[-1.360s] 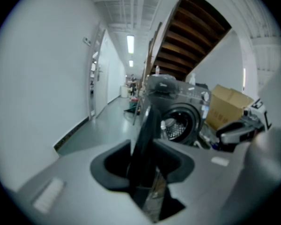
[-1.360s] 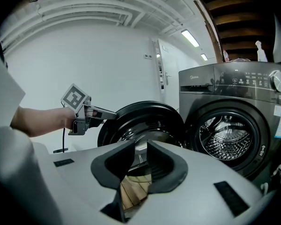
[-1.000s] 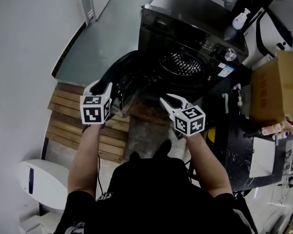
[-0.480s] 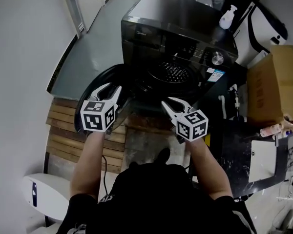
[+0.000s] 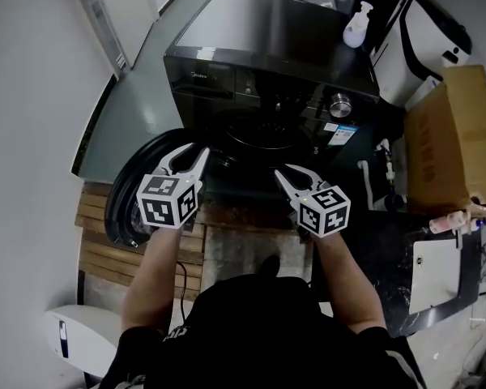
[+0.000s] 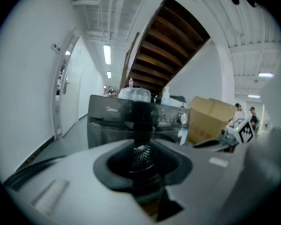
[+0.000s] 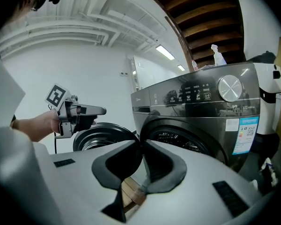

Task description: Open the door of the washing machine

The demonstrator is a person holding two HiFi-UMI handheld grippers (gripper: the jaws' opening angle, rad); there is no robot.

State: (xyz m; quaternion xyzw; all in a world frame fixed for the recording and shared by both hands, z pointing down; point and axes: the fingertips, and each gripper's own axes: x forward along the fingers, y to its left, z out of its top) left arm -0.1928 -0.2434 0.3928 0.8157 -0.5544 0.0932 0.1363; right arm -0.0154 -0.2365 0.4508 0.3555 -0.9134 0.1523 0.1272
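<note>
The dark front-loading washing machine (image 5: 259,47) stands at the top of the head view, its round door (image 5: 134,189) swung wide to the left and the drum opening (image 5: 259,136) showing. My left gripper (image 5: 188,154) hovers between the door and the opening, touching neither; its jaws have just been closing, with nothing between them and a gap still showing. My right gripper (image 5: 296,173) hangs in front of the machine's lower right, tips together, empty. The right gripper view shows the machine (image 7: 196,97), the open door (image 7: 100,137) and the left gripper (image 7: 96,110).
A wooden slatted platform (image 5: 105,250) lies under the door. A cardboard box (image 5: 454,136) and a dark bench with papers (image 5: 437,274) stand at the right. A white spray bottle (image 5: 355,24) sits on the machine's top. A white appliance (image 5: 81,339) is at lower left.
Both grippers have drawn back from the machine, which now sits higher and farther off in the head view. The left jaws stand narrower. The door stays wide open.
</note>
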